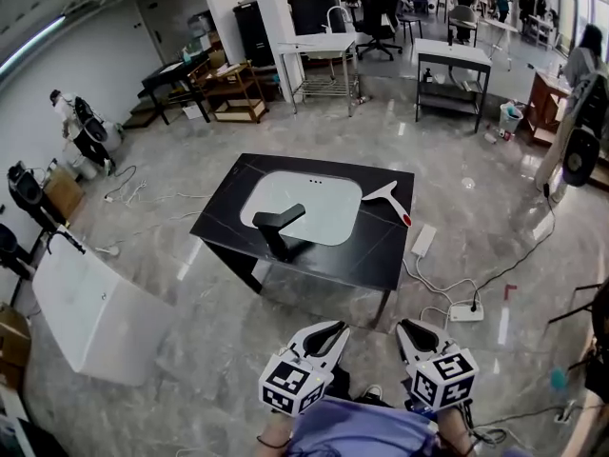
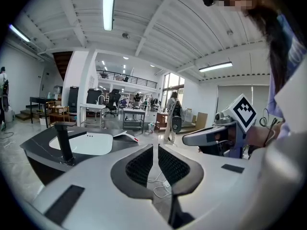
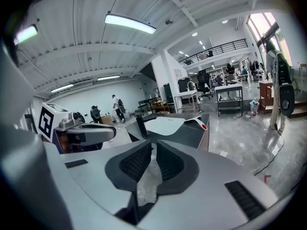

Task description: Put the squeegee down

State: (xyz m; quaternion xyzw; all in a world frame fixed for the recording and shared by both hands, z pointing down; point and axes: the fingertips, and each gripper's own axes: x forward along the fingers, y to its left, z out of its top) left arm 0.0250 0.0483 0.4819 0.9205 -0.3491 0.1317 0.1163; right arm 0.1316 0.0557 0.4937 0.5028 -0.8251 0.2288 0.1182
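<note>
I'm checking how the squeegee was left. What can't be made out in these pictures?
- White squeegee with red-tipped handle: too small in the head view to tell whether its blade touches the black table.
- White basin: its drain is not seen; the black tap covers part of the basin in the head view.

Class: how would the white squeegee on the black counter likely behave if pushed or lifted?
The squeegee looks thin and plastic, so it is probably light and fairly stiff. Lying flat on the smooth counter, it would likely slide or spin, not roll. Gripped by its red-tipped handle, the wide blade might dip.
</note>
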